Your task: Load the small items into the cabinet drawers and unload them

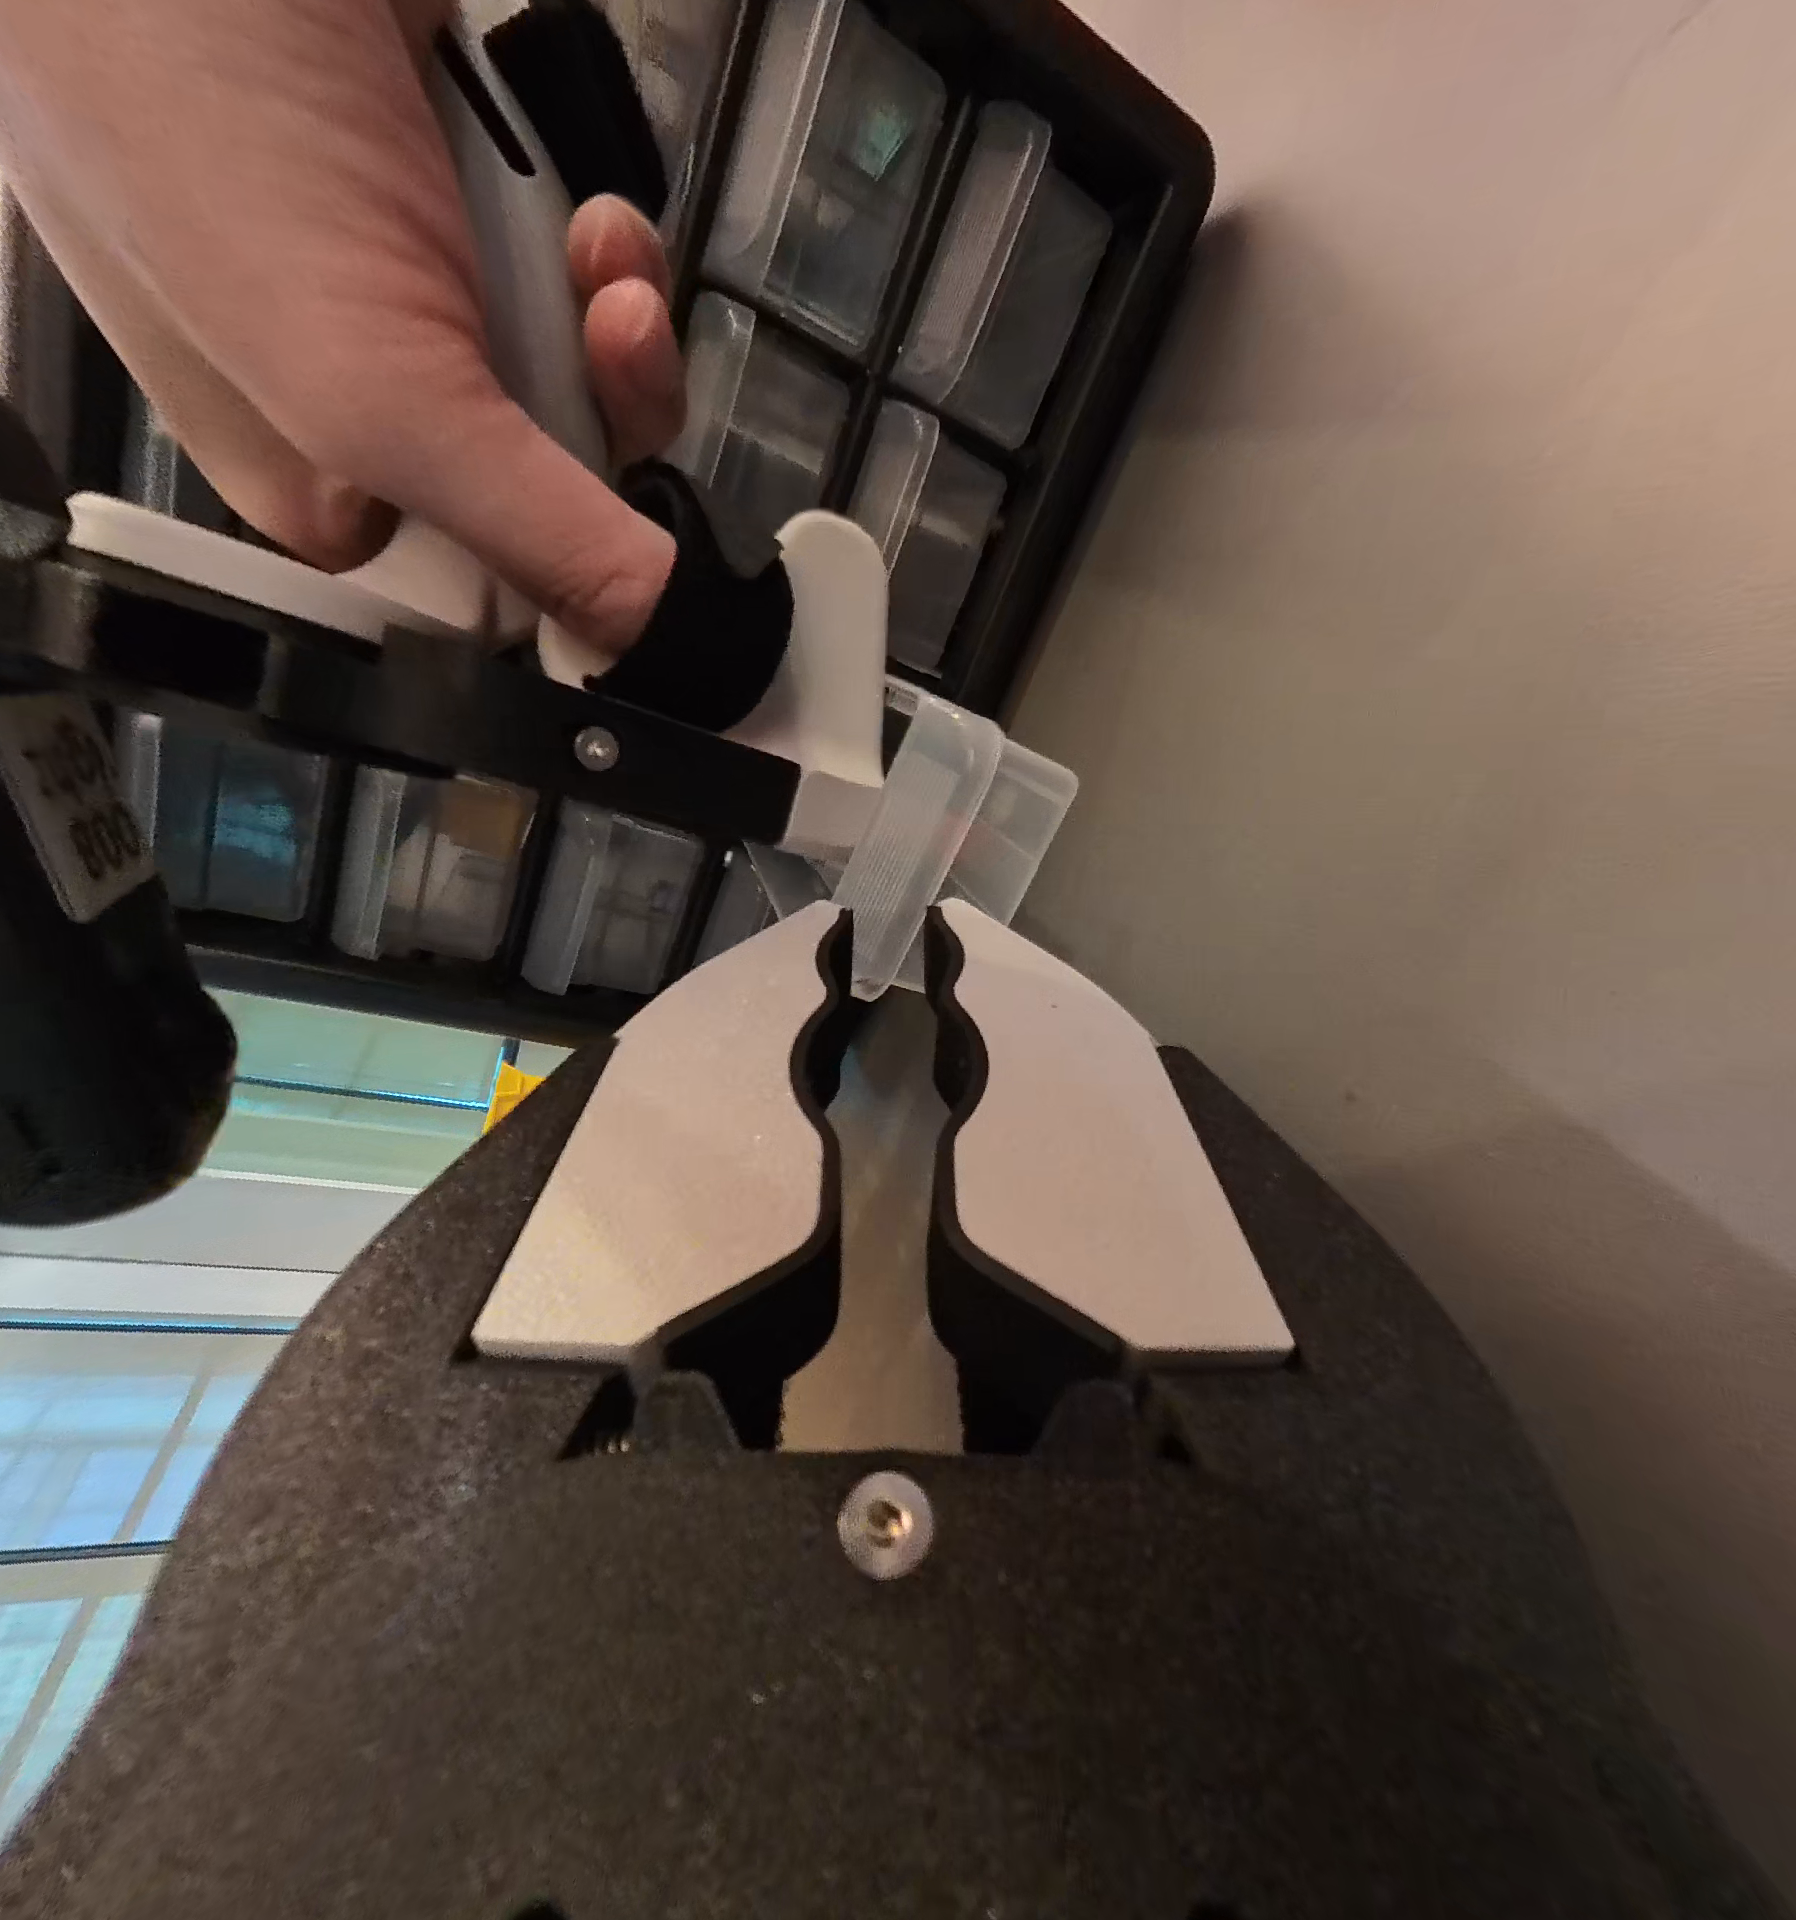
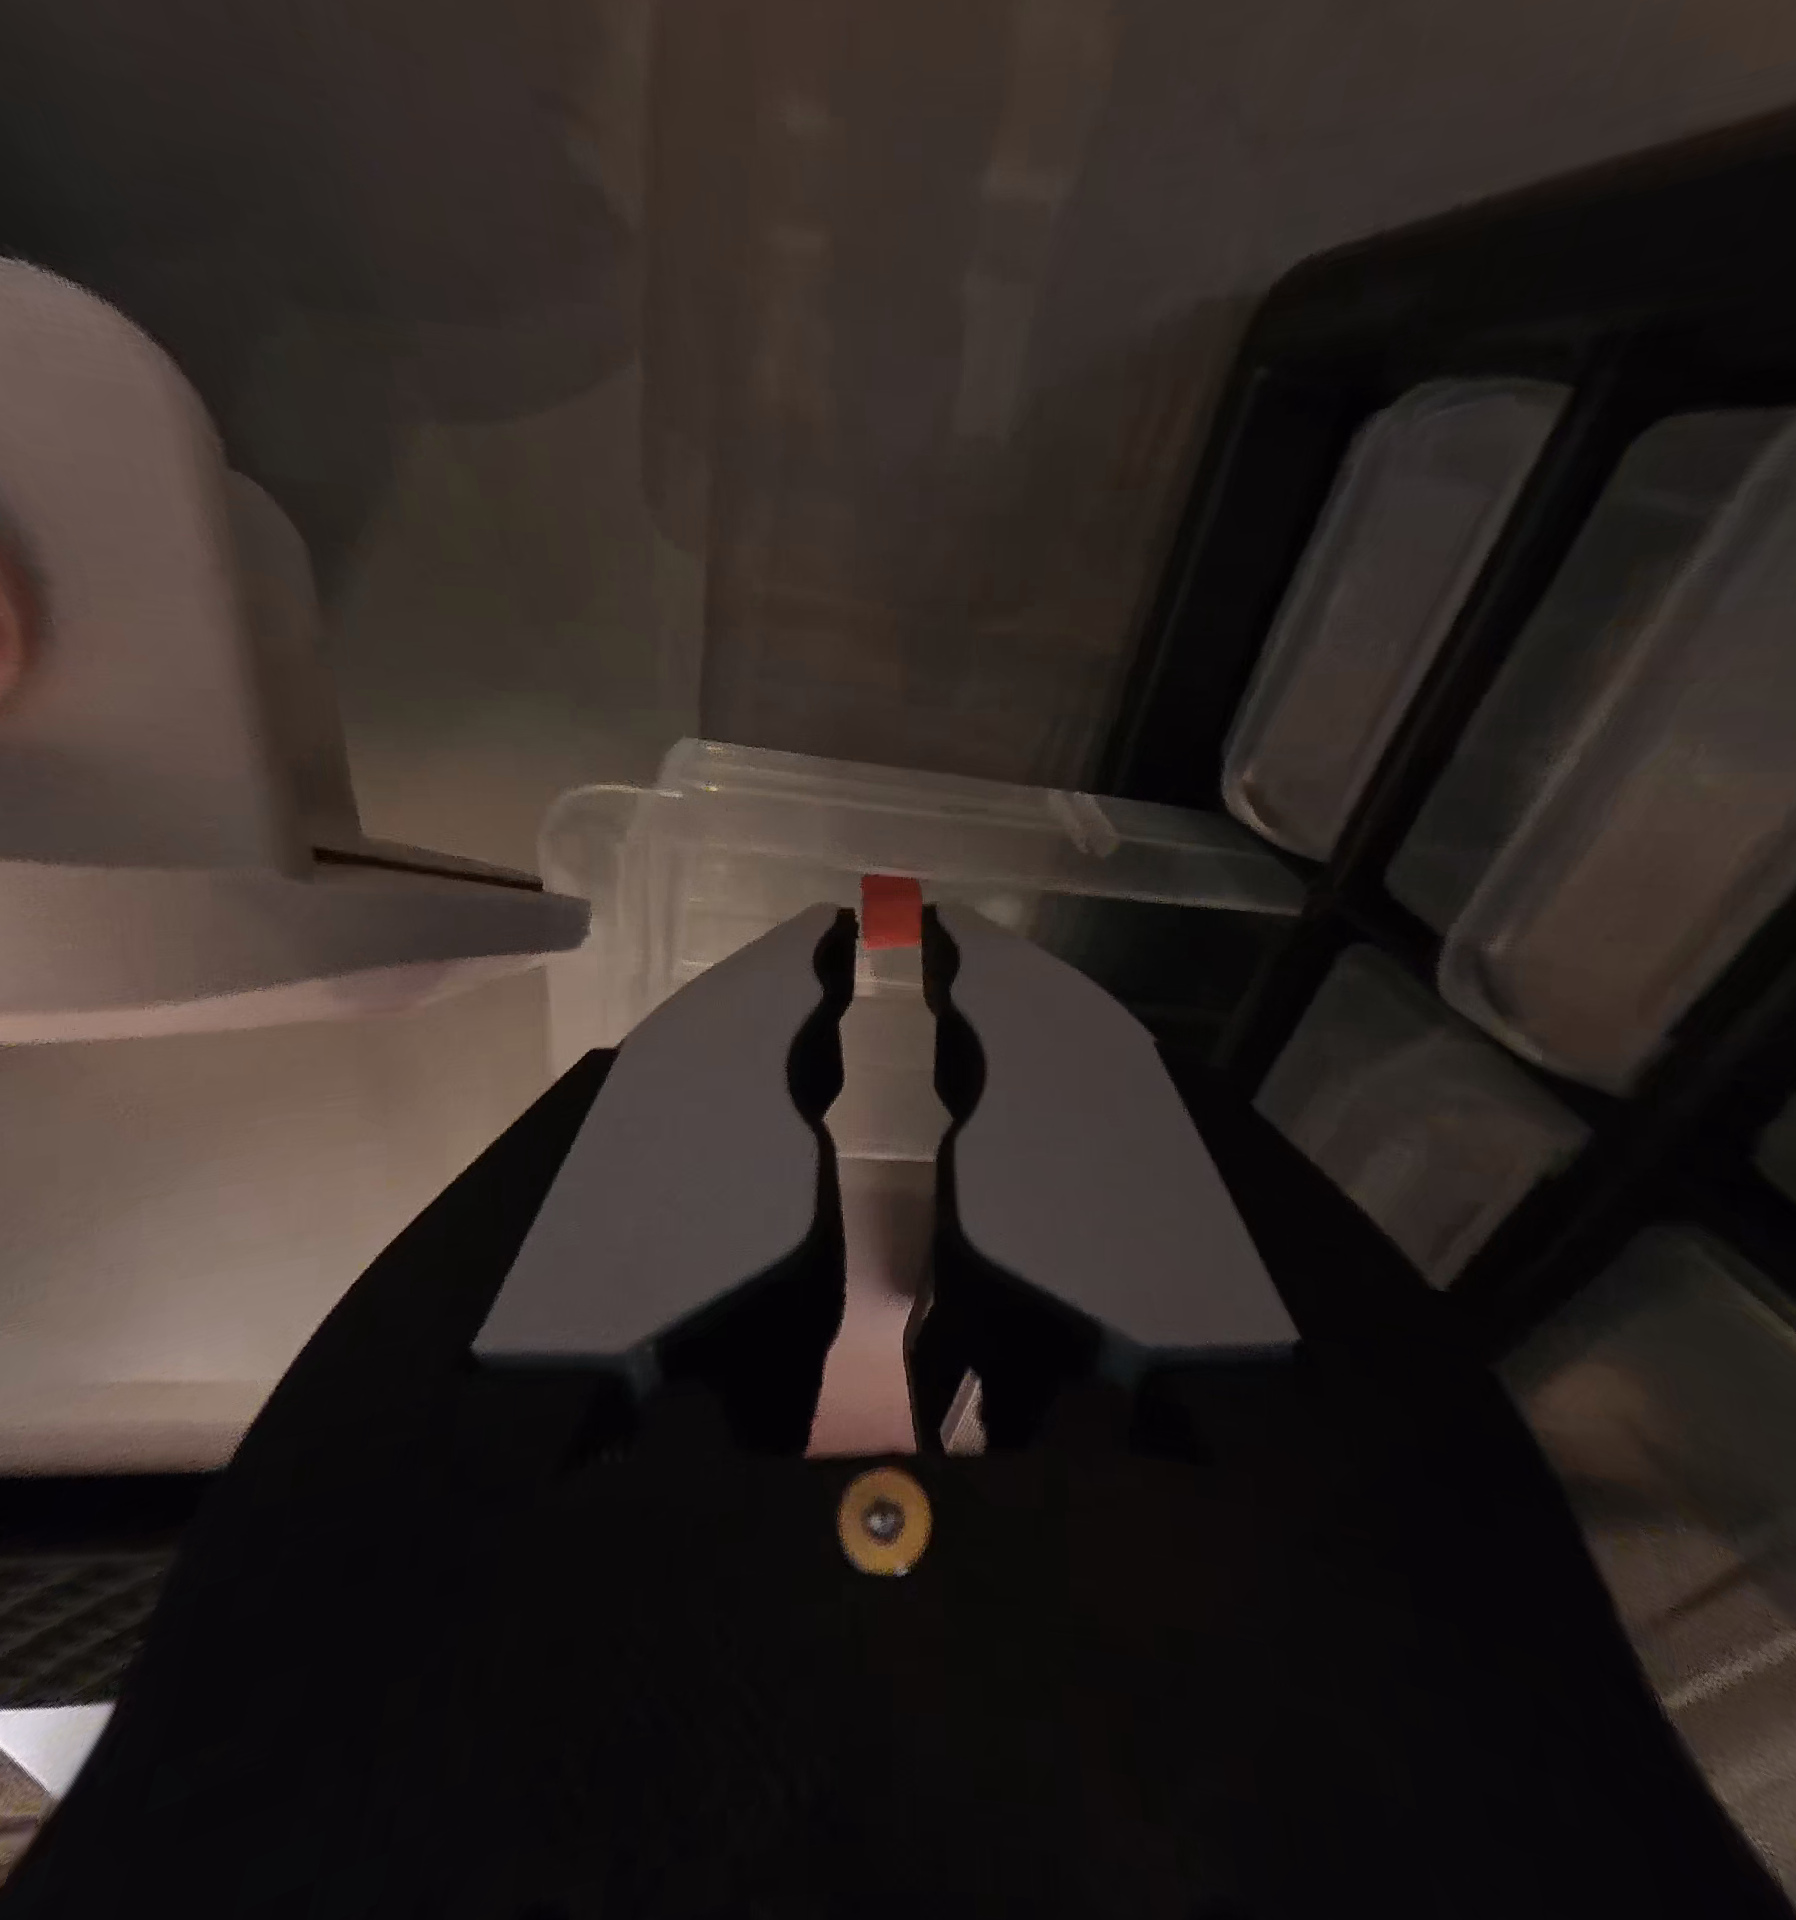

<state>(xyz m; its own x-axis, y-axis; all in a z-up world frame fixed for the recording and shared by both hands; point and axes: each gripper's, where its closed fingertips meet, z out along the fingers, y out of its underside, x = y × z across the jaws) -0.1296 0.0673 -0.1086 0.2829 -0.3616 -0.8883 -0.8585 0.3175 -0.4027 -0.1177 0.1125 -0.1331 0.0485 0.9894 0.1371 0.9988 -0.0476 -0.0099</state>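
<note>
Drawer (image 1: 951, 821) first: we see a small, clear plastic one, pulled out of the bottom corner of the black cabinet (image 1: 1133, 343), its ribbed front tab pointing toward us. Our left gripper (image 1: 889, 940) has its jaws drawn narrow, pinched on that tab. In the right wrist view the same clear drawer (image 2: 873, 821) juts out level from the cabinet frame (image 2: 1278, 644), and our right gripper (image 2: 889, 935) is closed to a slim gap around a small red-tipped item (image 2: 889, 914), held just at the drawer's near rim. The other drawers (image 1: 790, 436) sit flush in their cells, frosted, their contents too blurred to name. A pale wall (image 1: 1496, 623) runs just beside the cabinet's edge on one side. On the other, the hand (image 1: 281, 312) on the right tool crowds the cabinet front, leaving little space around the open drawer.
</note>
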